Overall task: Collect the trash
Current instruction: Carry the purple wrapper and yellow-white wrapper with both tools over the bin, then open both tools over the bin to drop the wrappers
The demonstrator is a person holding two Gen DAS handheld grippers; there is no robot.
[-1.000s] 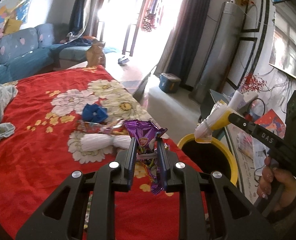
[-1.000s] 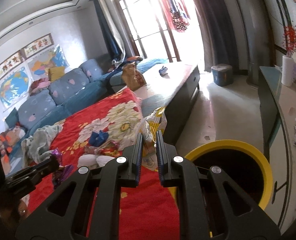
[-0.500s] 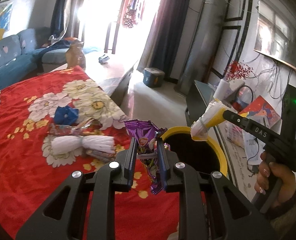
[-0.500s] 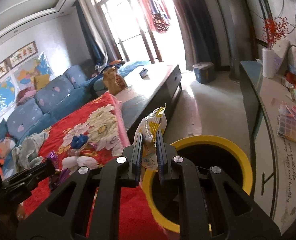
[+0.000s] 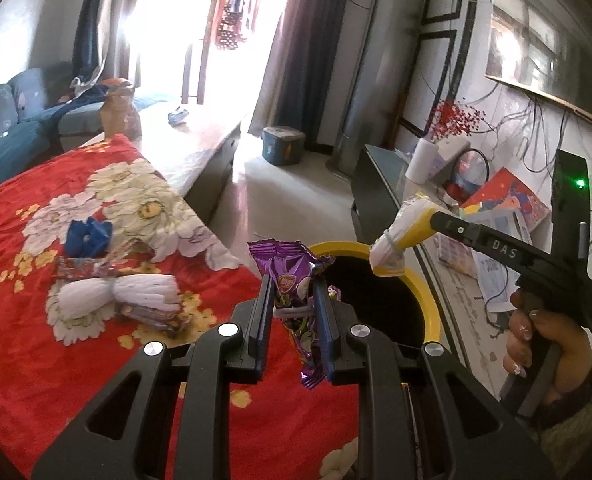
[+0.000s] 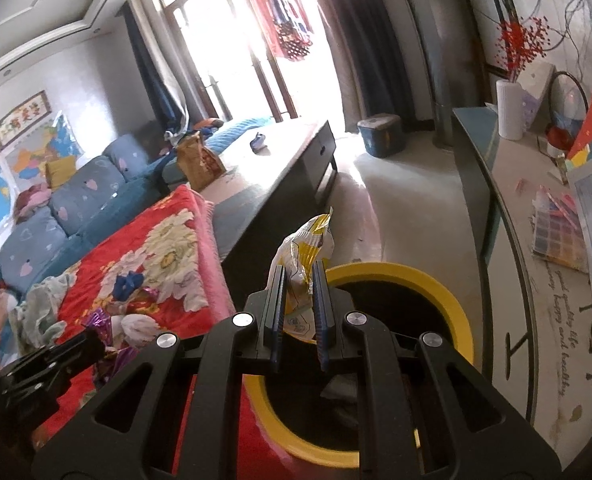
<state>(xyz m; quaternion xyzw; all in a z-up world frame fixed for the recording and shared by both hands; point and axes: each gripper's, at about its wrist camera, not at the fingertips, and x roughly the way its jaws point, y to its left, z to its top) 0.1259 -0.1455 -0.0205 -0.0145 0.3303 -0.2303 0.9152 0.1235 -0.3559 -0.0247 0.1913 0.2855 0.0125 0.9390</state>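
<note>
Purple wrapper [image 5: 292, 280] pinched in left gripper [image 5: 293, 284], yellow-white wrapper [image 6: 303, 256] clamped in right gripper [image 6: 299, 280], seemingly over yellow-rimmed bin [image 6: 451, 300]

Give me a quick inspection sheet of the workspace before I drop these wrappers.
Surface: red floral blanket.
Job's things: purple wrapper and yellow-white wrapper, both held; yellow-rimmed bin open beside the blanket.
Clutter: white bundle, blue scrap, flat wrappers on blanket.
Grippers: left hand-held gripper and right hand-held gripper each shut on a wrapper.
Cables: wires on wall.
Surroundings: blue sofa, dark table.
</note>
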